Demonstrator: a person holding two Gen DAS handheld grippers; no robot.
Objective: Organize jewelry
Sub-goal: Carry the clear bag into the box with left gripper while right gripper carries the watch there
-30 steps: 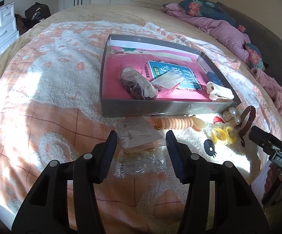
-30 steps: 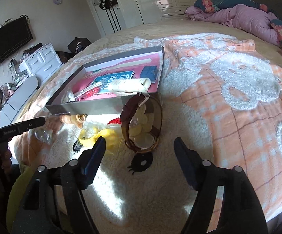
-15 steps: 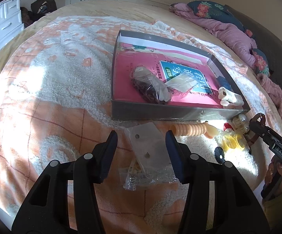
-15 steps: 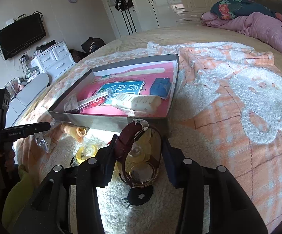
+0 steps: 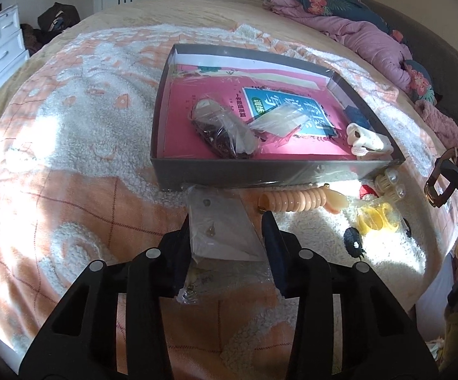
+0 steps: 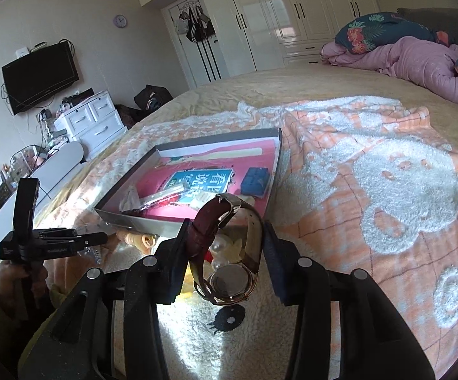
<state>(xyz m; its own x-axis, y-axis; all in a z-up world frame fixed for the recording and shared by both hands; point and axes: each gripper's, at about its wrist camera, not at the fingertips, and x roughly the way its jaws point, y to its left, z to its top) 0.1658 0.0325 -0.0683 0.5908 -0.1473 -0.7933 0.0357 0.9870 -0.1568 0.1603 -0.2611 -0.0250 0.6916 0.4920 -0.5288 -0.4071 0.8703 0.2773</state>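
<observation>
Bed covered by orange-and-white fleece blanket (image 5: 70, 145), pink quilt (image 6: 419, 60) heaped at the far end. Loose items on the blanket in front of the grey box (image 5: 260, 174): peach coil hair tie (image 5: 295, 201) just beside the box's near wall, pearl clip (image 5: 390, 183) at the box's near right corner, yellow pieces in a clear wrap (image 5: 376, 220), small black round ornament (image 5: 352, 242) nearer the camera. These sit between the two grippers and the box, low, not blocking the box opening (near wall is the only thing to clear).

Box is open-topped, pink paper lining with a blue printed label. Inside: clear bag of dark beads (image 5: 225, 133) near the middle front, a flat clear sleeve next to it, white hair claw (image 5: 368, 142) in the near right corner, small blue case (image 6: 255, 182) against the right wall.

Left gripper (image 5: 227, 240) low over the blanket just short of the box, fingers pinching a clear plastic earring packet (image 5: 219, 224) by its sides; packet top points at the box wall, lower end trails under the fingers, touching or just off the blanket, can't tell.

Right gripper (image 6: 225, 243) clamped on a wristwatch (image 6: 229, 253) with dark red leather strap, strap loop squeezed between the fingers, watch lifted clear of the blanket, case back facing the camera, buckle end up toward the box's near right corner. In the left view the strap loop shows at the right edge.
</observation>
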